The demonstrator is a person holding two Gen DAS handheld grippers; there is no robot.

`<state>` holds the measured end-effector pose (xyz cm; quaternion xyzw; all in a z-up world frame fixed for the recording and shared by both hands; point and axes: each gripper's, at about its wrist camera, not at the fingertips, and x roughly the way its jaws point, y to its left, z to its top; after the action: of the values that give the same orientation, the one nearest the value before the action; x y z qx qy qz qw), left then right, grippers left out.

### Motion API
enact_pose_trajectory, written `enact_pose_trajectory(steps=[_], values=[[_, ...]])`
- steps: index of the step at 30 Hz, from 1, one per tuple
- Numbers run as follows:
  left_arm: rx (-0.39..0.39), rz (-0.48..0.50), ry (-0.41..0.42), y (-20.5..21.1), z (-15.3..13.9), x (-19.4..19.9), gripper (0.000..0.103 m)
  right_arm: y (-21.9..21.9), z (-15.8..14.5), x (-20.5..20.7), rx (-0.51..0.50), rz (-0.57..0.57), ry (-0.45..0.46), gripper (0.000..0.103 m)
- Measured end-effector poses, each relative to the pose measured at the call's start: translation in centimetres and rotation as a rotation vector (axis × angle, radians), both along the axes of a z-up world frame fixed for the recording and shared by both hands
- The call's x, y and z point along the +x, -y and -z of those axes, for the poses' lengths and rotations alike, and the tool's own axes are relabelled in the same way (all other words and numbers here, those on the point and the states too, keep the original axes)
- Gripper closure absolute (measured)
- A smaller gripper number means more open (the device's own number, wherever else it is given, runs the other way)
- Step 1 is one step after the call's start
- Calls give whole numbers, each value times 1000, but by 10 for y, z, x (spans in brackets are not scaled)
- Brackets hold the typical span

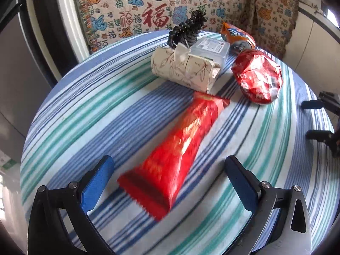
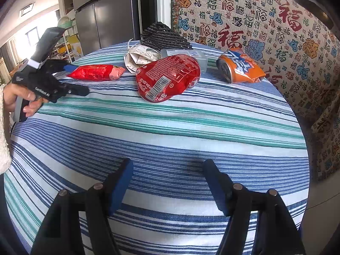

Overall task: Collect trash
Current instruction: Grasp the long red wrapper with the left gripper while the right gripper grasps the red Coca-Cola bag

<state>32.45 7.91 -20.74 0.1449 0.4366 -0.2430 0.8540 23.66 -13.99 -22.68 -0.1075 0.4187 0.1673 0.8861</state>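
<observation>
One red wrapper (image 1: 180, 148) lies between the open left hand-held gripper (image 1: 167, 182).

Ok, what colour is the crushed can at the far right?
Orange with blue and white lettering; the crushed can shows best in the right wrist view.

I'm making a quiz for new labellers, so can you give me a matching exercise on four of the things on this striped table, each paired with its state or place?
Things:
1. long red snack wrapper
2. crushed orange drink can
3. crumpled red cola label
4. clear plastic box

States:
A. barcode facing up
B. behind the floral paper parcel
C. dented, lying on its side
D. between the open left fingers

Pairs: 1-D, 2-C, 3-A, 4-B
</observation>
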Motion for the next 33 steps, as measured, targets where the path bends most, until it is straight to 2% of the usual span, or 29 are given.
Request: enact_pose_trajectory(steps=[6, 8, 9, 11, 12, 13, 17, 20, 22, 24, 26, 30, 31, 33], values=[[28, 37, 51, 30, -3, 5, 4, 2, 0, 4, 8, 0, -7, 25], [8, 67, 50, 38, -4, -2, 18, 0, 0, 8, 8, -1, -10, 24], [-1, 78, 46, 41, -4, -5, 21, -1, -1, 12, 8, -6, -10, 24], [-23, 88, 40, 45, -5, -12, 40, -1, -1, 19, 13, -16, -14, 24], [-34, 86, 36, 47, -6, -15, 46, -1, -3, 25, 25, -19, -18, 25], [-44, 77, 34, 48, -7, -19, 56, 0, -4, 31, 46, -15, -22, 25], [-48, -5, 40, 54, -7, -33, 81, 7, -11, 62, 181, 41, -54, 25], [-35, -76, 40, 60, -8, -45, 82, 7, -15, 77, 259, 69, -47, 26], [-33, -127, 29, 63, -8, -53, 82, 6, -15, 85, 297, 83, -43, 38], [-45, -187, 15, 64, -9, -64, 82, 7, -14, 93, 355, 74, -60, 71], [-64, -225, 8, 64, -9, -72, 82, 9, -13, 93, 388, 68, -67, 79], [-72, -261, 17, 69, -8, -88, 81, 17, -23, 79, 336, 56, -50, 79], [-71, -262, 20, 69, -8, -90, 79, 19, -28, 73, 304, 47, -46, 79], [-80, -254, 22, 70, -8, -92, 67, 24, -39, 60, 244, 27, -51, 80]])
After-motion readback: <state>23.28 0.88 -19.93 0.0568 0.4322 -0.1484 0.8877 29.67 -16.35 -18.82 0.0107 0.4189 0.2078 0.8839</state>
